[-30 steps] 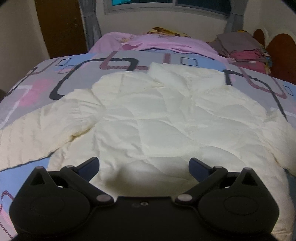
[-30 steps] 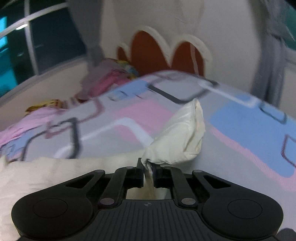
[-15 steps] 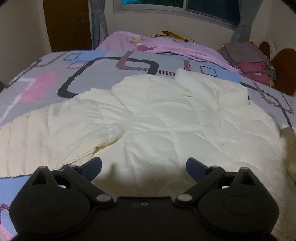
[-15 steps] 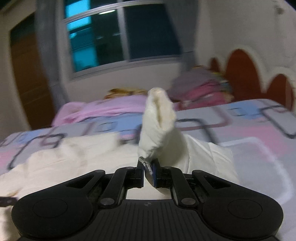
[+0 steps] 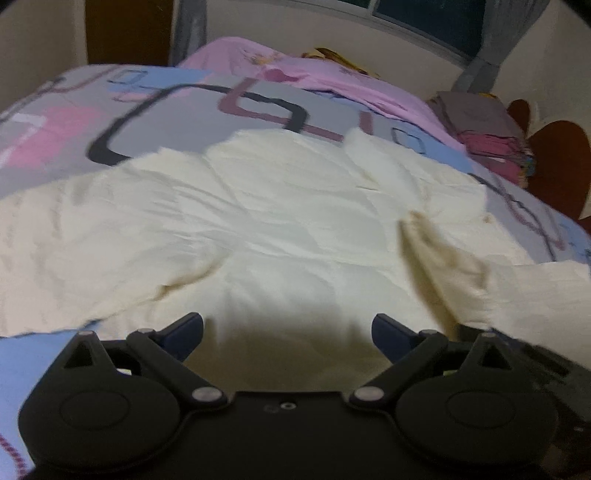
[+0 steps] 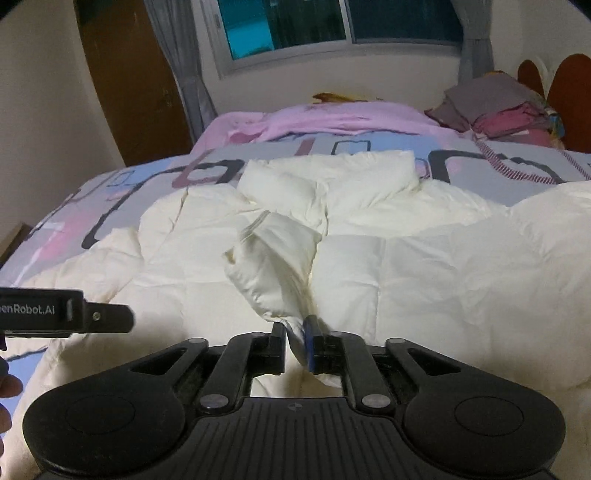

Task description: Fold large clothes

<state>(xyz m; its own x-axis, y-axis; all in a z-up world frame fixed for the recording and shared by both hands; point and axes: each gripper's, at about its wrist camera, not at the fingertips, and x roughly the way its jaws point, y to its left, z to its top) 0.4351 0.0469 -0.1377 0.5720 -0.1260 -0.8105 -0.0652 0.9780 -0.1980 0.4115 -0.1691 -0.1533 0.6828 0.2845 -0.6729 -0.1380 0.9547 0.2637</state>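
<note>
A cream puffy jacket lies spread on the patterned bedspread. My left gripper hangs open just above its near hem, nothing between the fingers. One of its fingers shows at the left of the right wrist view. The jacket's right sleeve is folded across the jacket body. My right gripper has the sleeve's cuff between its pads. Its jaws are opening, though the fabric still fills the narrow gap. In the left wrist view the sleeve rises at the right.
A pink blanket lies along the bed's far side under the window. A stack of folded clothes sits by the red headboard. A brown door stands far left. A hand shows at the left edge.
My right gripper has swung the sleeve from out on the bedspread over onto the jacket's body. The left gripper has drifted a little closer over the jacket, still open.
</note>
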